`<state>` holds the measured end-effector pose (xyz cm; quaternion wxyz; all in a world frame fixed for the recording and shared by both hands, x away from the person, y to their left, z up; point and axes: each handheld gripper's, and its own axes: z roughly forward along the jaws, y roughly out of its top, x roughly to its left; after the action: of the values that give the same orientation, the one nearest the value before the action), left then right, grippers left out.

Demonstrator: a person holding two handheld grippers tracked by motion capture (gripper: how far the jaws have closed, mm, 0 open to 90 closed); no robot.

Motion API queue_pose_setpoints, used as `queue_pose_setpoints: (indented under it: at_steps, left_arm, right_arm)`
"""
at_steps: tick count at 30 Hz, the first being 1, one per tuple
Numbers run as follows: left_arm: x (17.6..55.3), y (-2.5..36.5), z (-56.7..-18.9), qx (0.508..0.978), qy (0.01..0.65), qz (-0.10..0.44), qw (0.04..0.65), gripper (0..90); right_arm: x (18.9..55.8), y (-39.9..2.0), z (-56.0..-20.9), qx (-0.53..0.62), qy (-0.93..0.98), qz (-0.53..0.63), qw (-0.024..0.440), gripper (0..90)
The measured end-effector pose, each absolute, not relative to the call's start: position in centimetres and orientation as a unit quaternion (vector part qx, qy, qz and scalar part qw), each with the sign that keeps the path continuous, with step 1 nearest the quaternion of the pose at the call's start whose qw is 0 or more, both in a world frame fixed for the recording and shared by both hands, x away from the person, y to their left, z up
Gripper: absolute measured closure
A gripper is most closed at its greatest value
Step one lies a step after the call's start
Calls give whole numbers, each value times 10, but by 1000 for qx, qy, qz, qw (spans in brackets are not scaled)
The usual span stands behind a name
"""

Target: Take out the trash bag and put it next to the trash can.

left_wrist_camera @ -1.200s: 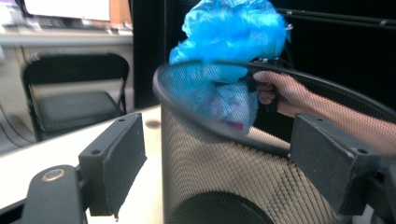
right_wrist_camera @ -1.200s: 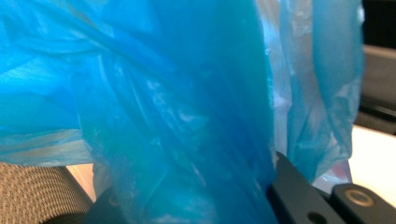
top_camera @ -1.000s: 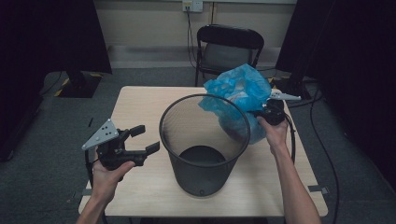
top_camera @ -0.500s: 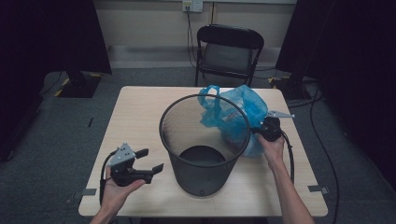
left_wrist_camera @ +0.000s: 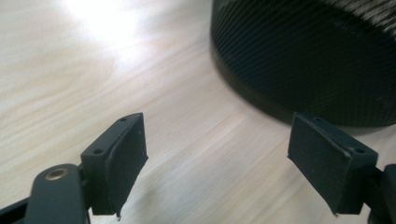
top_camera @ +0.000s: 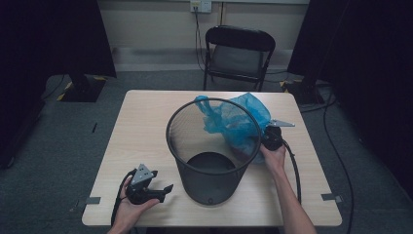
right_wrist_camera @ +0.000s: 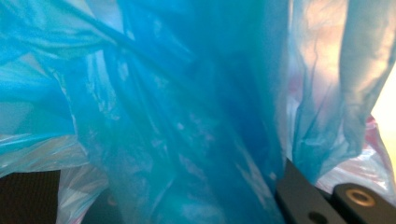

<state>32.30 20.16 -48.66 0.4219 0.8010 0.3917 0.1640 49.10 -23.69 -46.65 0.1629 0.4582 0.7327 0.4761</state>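
At the lower left of the high view the left gripper (top_camera: 155, 191) rests on the pale wooden table (top_camera: 146, 122), jaws wide and empty, just left of the black mesh wastebasket (top_camera: 210, 146), while behind its rim, right of centre, the right gripper (top_camera: 265, 142) pinches the crumpled blue plastic bag (top_camera: 234, 119).

No readable text, labels, brands or numbers anywhere. Checked the mesh bin (top_camera: 210, 161), the blue bag (top_camera: 237, 120), the worktop (top_camera: 146, 122), the chair (top_camera: 238, 53) and the wall socket (top_camera: 200, 6): all blank, or too small and dim to make out.
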Motion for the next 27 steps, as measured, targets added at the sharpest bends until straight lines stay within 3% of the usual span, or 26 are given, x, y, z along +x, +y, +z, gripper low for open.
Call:
queue_pose_setpoints:
  at_steps: [9,12,17,20,27]
  left_arm:
    - [331,198,-497,818,401,170,375,180]
    - [332,197,-500,821,404,178,362,173]
    - [334,197,-500,819,410,182,357,146]
    - [335,196,-500,817,414,183,356,141]
    - [335,196,-500,817,414,183,357,140]
  right_arm:
    - [495,-225,-456,455,717,507,148,742]
    - [491,-226,-451,459,711,511,152,649]
    - [481,-230,-442,469,700,512,165,360]
    - [479,-232,-438,474,695,513,170,240]
    - [471,-238,-425,468,695,516,177,163]
